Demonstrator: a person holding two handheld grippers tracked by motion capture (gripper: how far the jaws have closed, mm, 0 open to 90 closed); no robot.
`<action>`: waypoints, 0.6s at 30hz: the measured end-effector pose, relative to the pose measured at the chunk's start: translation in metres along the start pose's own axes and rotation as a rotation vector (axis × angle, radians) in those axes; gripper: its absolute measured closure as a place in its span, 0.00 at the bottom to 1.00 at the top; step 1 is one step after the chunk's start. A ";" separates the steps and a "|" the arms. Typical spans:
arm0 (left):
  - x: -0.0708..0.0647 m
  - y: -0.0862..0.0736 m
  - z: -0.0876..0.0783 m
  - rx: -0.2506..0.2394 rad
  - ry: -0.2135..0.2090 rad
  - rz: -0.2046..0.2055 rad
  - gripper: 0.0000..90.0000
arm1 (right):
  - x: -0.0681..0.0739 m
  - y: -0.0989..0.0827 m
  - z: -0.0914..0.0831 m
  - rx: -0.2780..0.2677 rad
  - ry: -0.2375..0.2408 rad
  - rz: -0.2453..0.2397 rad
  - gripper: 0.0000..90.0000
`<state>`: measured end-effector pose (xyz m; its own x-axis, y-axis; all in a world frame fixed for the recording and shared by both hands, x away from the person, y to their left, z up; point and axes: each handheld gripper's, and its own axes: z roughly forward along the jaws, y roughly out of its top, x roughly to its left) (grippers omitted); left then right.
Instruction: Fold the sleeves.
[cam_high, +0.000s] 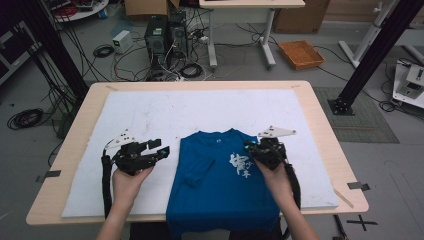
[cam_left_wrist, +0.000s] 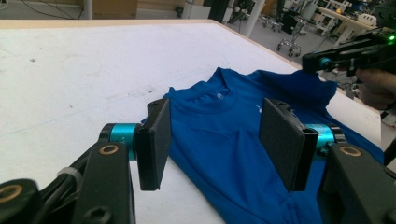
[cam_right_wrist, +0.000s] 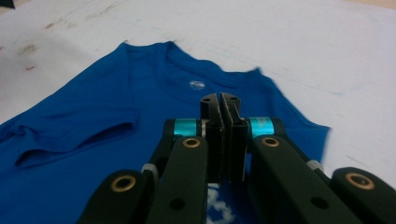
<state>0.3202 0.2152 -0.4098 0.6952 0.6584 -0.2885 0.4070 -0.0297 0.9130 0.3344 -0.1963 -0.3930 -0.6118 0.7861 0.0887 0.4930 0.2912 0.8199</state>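
A blue T-shirt (cam_high: 222, 180) lies flat on the white mat (cam_high: 150, 115), at about 6 o'clock on the table (cam_high: 320, 115). Its neck points to 12 o'clock and its bottom hem hangs over the near edge. There is white writing on the chest. The sleeve at 9 o'clock is already folded in over the body. It looks like the shirt is being folded, and the other side comes next.

The right gripper (cam_high: 266, 148) sits at the shirt's edge near 3 o'clock, by the shoulder. In the right gripper view its jaws are pressed tight together. In the left gripper view the blue cloth seems to rise a little toward its tip (cam_left_wrist: 322, 63), so it may be pinching the sleeve, but I cannot tell for sure.

The left gripper (cam_high: 155, 150) is over the bare mat at 9 o'clock of the shirt, not touching it. Its jaws are wide apart with nothing between them.

For the next move, I think the right gripper needs a good hold on the sleeve, then must lift it and carry it toward 9 o'clock so it lies flat on the body. The left gripper could press the shirt down so it does not slide.

The mat is white with some faint marks. Past the table, the grey floor has many black cables (cam_high: 105, 50), computer boxes (cam_high: 157, 32) and an orange tray (cam_high: 301, 54) at about 1 o'clock
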 end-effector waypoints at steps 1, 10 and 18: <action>0.000 0.000 0.000 0.002 0.000 0.003 0.49 | 0.000 0.000 0.000 0.000 0.000 0.000 0.99; -0.003 -0.004 0.007 0.022 -0.008 0.006 0.49 | 0.000 0.000 0.002 -0.100 -0.012 -0.016 0.75; -0.002 -0.004 0.010 0.028 -0.005 0.004 0.49 | -0.030 -0.017 -0.020 -0.076 -0.046 0.046 0.72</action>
<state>0.3232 0.2071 -0.4160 0.6999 0.6546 -0.2859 0.4201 -0.0535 0.9059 0.3323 -0.2359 -0.3986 -0.5596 0.8225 0.1021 0.4704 0.2137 0.8562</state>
